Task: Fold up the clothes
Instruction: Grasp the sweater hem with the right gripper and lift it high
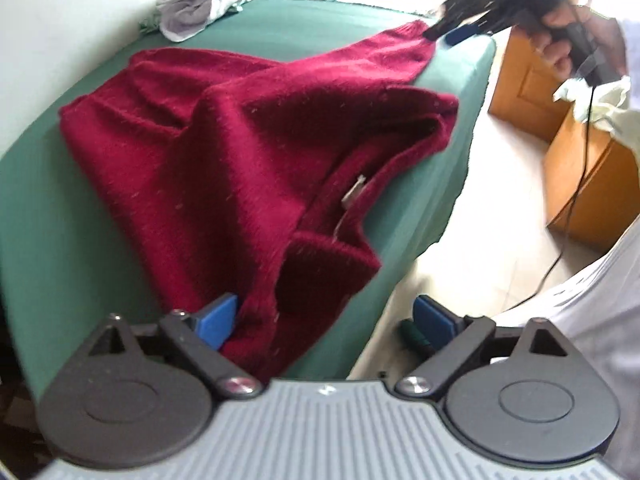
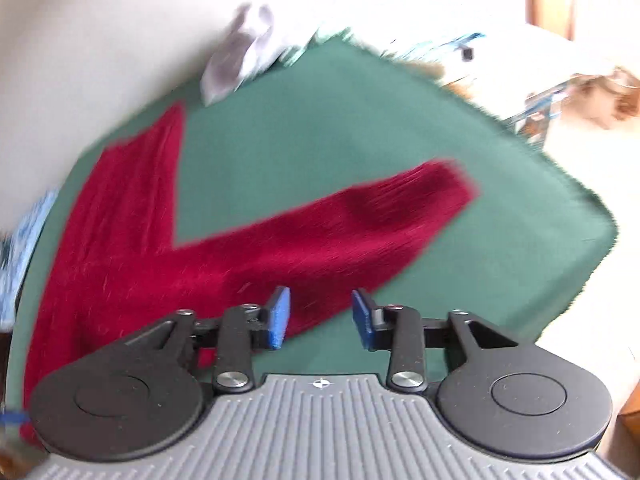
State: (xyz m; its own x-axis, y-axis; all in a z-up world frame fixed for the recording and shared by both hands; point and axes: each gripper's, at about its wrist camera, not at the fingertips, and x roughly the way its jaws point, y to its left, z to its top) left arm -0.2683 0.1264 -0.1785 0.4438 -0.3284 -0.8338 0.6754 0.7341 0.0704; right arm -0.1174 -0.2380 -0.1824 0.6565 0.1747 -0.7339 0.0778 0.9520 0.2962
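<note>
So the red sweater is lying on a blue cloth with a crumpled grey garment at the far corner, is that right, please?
Not quite: the cloth under the red sweater is green, not blue, as the left wrist view shows clearly. The rest stands: the crumpled grey garment does sit at the far corner.

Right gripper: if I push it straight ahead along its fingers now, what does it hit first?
Most likely the red sweater: its sleeve crosses directly ahead of the open right gripper, lying on the green table cover. The frame is motion-blurred, so depth is uncertain.
</note>
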